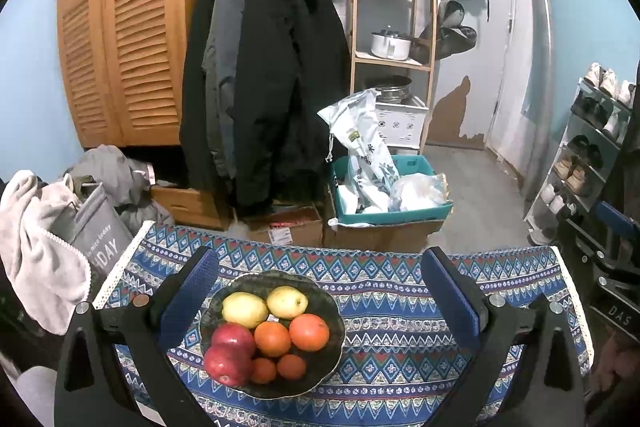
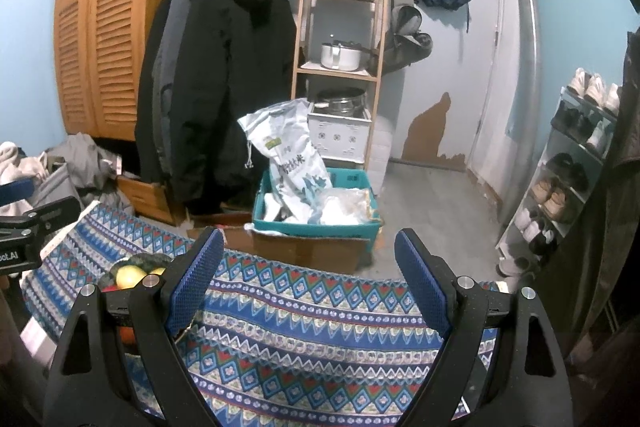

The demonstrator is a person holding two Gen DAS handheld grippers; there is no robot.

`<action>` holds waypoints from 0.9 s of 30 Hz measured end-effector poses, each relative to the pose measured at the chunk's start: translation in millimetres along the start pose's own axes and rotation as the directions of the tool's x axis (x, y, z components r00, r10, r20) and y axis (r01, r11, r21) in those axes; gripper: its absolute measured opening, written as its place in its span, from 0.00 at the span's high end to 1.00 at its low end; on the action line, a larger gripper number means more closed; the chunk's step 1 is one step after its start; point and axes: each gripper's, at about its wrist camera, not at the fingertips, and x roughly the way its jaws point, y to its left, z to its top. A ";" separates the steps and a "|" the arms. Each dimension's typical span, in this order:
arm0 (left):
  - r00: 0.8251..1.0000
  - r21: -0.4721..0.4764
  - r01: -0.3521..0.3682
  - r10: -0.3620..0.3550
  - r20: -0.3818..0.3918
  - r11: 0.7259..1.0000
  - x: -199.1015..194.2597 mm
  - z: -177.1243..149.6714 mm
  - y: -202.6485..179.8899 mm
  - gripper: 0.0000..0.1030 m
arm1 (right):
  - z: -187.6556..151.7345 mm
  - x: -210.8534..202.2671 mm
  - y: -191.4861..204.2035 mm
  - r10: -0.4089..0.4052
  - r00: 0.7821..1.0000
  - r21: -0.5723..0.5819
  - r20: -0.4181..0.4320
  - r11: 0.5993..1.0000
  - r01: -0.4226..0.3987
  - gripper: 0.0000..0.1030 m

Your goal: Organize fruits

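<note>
A dark, wavy-rimmed bowl (image 1: 336, 311) sits on the patterned blue tablecloth (image 1: 400, 307) and holds all the fruit: two yellow-green pears (image 1: 245, 309) at the far side, two red apples (image 1: 228, 365) at the near left, two larger oranges (image 1: 309, 331) in the middle and right, and two smaller oranges (image 1: 291, 366) at the near edge; the pieces lie packed against one another; the left gripper (image 1: 320, 291) hovers over the bowl with its blue pads wide apart and nothing between them; the right gripper (image 2: 308, 279) is likewise spread open and empty above bare cloth, with the bowl (image 2: 140, 261) only partly visible beyond its left finger; past the table's far edge, a teal bin (image 1: 424, 211) resting on a cardboard box (image 1: 380, 237) holds a printed white sack (image 1: 360, 147) and crumpled plastic bags (image 1: 420, 189).
</note>
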 end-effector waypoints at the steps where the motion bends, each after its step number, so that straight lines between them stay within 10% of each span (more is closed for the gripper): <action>1: 1.000 0.001 -0.001 0.001 0.000 1.000 0.2 0.3 0.3 0.01 | -0.3 0.0 -0.1 -0.003 1.000 -0.001 0.002 1.000 0.003 0.16; 27: 0.999 -0.003 -0.048 0.048 -0.025 0.999 -0.6 -0.5 1.3 0.01 | -2.5 2.2 1.1 -0.007 1.000 -0.008 -0.007 1.000 0.007 0.16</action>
